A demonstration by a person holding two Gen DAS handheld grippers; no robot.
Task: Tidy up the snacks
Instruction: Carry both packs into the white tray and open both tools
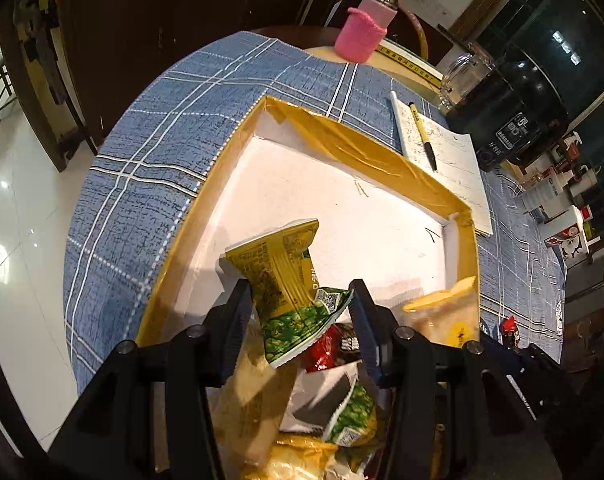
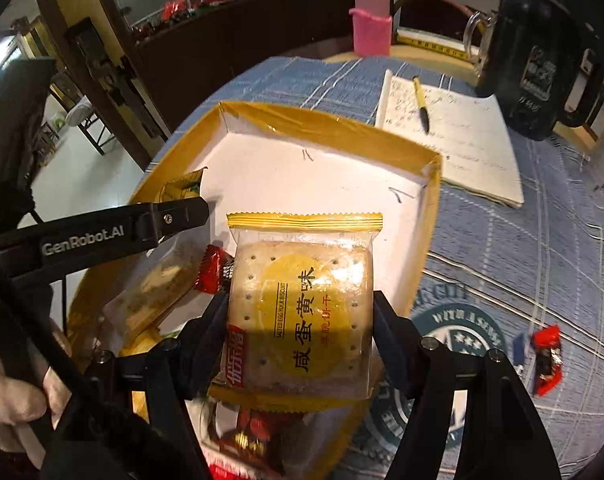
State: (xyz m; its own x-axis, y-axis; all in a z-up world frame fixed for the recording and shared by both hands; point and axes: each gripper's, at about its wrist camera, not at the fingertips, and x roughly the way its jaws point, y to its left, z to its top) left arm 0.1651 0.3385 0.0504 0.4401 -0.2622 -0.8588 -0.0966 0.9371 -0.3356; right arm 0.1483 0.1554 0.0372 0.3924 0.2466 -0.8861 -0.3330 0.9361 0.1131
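A green-and-yellow snack packet is pinched, crumpled, between the fingers of the left gripper above the near half of the yellow-rimmed box. The right gripper is clamped on a salted egg yolk biscuit pack over the same box. More wrapped snacks lie heaped at the box's near end. Beyond the box sit a notepad with a pen; right of it, a red candy lies on the blue plaid tablecloth.

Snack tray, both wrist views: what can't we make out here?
- Left wrist: the near end of the tray is hidden by the left claw and its green-yellow packet.
- Right wrist: snacks under the biscuit packet held by the right claw are covered.
- Notebook writing: too small to read.
- Red candy label: too small.
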